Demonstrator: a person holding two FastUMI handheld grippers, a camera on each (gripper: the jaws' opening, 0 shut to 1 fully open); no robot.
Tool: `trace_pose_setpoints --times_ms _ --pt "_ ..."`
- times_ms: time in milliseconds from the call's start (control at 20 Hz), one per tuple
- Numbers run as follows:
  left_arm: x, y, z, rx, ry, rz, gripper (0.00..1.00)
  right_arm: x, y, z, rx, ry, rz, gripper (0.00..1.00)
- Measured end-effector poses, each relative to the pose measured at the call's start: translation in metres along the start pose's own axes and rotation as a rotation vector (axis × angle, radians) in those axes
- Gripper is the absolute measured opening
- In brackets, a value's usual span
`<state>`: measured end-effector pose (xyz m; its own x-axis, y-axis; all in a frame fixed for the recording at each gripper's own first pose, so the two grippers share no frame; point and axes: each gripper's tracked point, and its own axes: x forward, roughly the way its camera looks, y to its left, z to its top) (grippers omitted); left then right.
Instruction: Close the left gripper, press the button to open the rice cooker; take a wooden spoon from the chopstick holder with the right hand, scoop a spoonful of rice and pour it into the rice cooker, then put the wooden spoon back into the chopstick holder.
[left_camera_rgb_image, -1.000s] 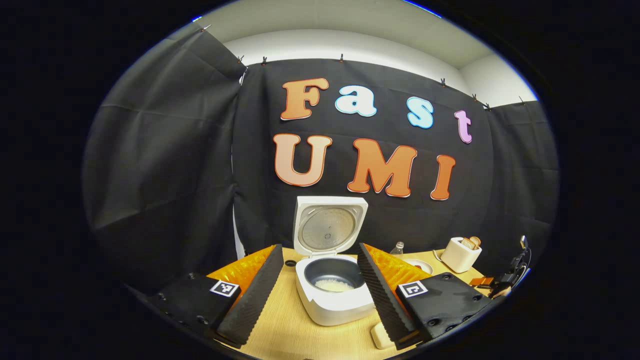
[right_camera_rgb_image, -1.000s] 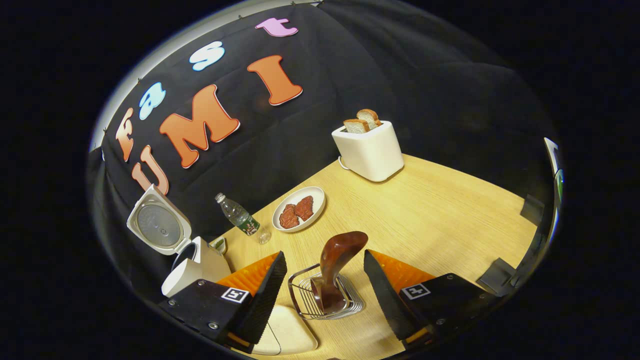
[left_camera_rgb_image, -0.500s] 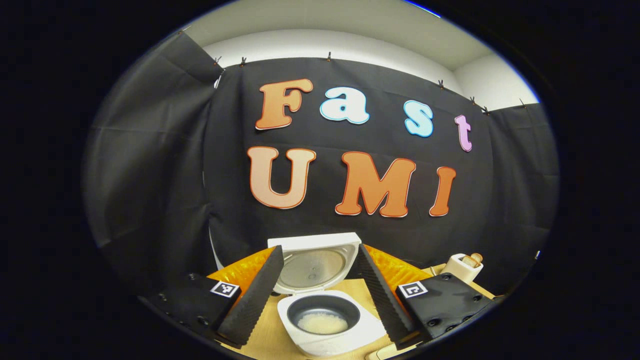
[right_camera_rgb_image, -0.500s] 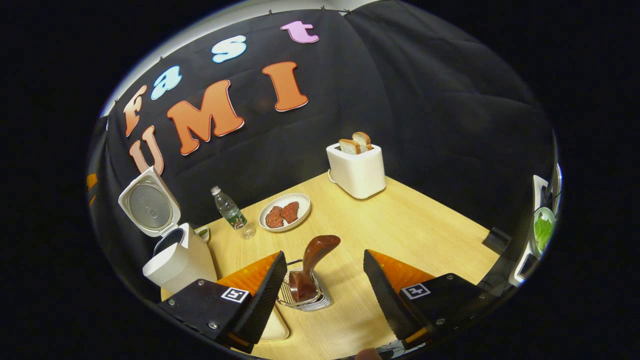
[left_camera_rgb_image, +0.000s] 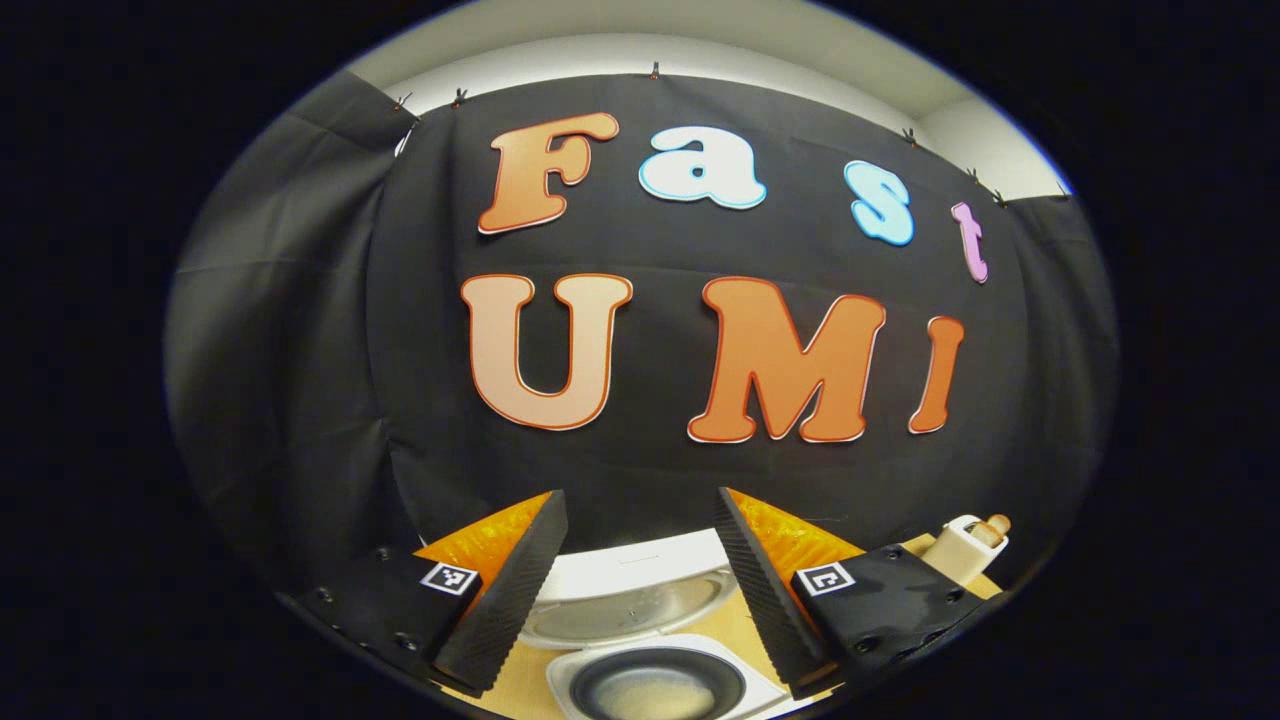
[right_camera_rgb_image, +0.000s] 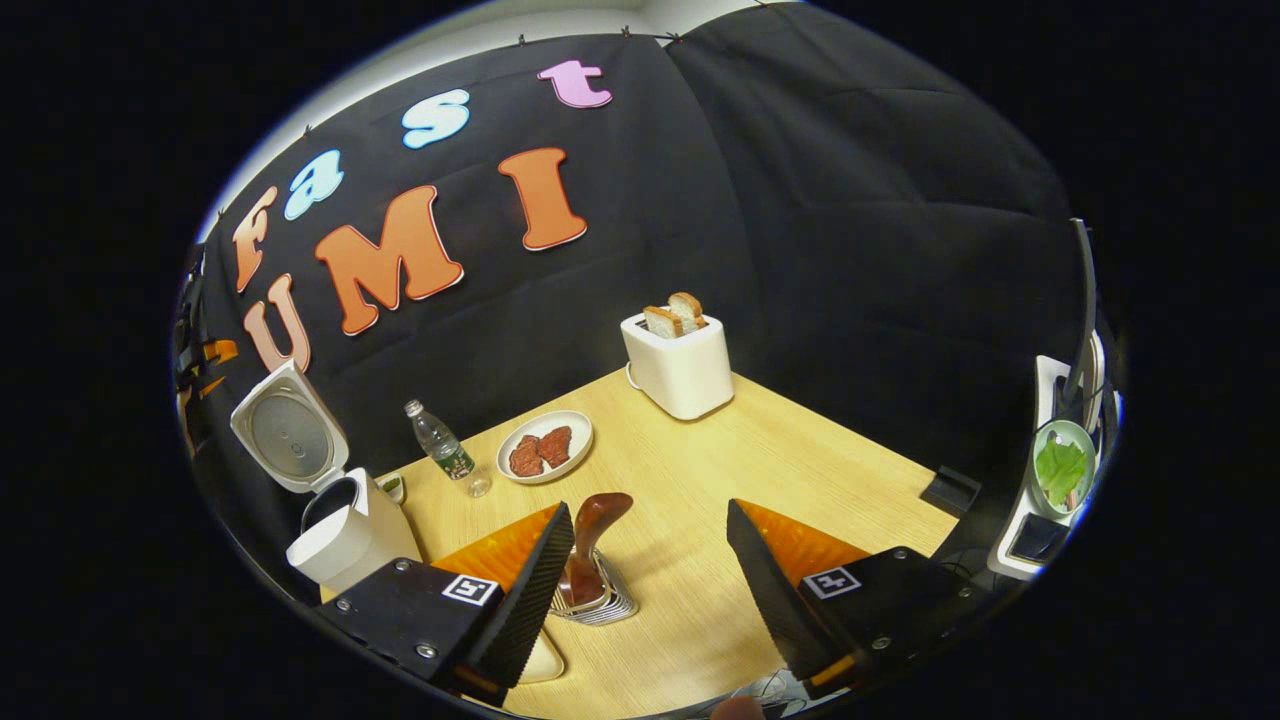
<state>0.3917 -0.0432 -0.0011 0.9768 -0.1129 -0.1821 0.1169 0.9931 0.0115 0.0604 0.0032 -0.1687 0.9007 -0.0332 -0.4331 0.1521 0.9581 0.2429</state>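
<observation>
The white rice cooker (left_camera_rgb_image: 610, 668) sits right below my left gripper (left_camera_rgb_image: 638, 495), its lid (left_camera_rgb_image: 625, 598) standing up and rice lying in the dark inner pot (left_camera_rgb_image: 652, 690). The left gripper is open and holds nothing. In the right gripper view the same cooker (right_camera_rgb_image: 350, 535) stands at the far left with its lid (right_camera_rgb_image: 288, 440) raised. A dark wooden spoon (right_camera_rgb_image: 597, 518) stands upright in the wire chopstick holder (right_camera_rgb_image: 600, 600), just beside the left finger of my right gripper (right_camera_rgb_image: 648, 507). The right gripper is open and apart from the spoon.
On the wooden table (right_camera_rgb_image: 800, 470) stand a white toaster (right_camera_rgb_image: 678, 360) with bread, a plate of meat (right_camera_rgb_image: 545, 458), a small water bottle (right_camera_rgb_image: 440, 455) and a small bowl (right_camera_rgb_image: 392, 487). A cream flat thing (right_camera_rgb_image: 545, 660) lies under the left finger. A side shelf with a green-leaf bowl (right_camera_rgb_image: 1062, 470) stands at the right.
The left gripper rose and tipped up, so the cooker sank to the bottom of its view. The right gripper drew back from the spoon and holder, which now look smaller and farther left.
</observation>
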Motion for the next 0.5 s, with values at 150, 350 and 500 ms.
trace_pose_setpoints --times_ms 150,350,500 --pt "0.037 -0.004 -0.018 -0.038 0.066 -0.019 1.0 -0.005 -0.009 0.003 0.004 -0.004 -0.033 0.95" --pt "0.065 0.005 -0.041 0.025 0.121 0.013 1.0 -0.013 -0.012 0.008 0.014 -0.011 -0.061 0.95" --pt "0.074 0.001 -0.067 0.009 0.2 0.003 1.0 -0.019 -0.014 0.016 -0.005 -0.023 -0.069 0.95"
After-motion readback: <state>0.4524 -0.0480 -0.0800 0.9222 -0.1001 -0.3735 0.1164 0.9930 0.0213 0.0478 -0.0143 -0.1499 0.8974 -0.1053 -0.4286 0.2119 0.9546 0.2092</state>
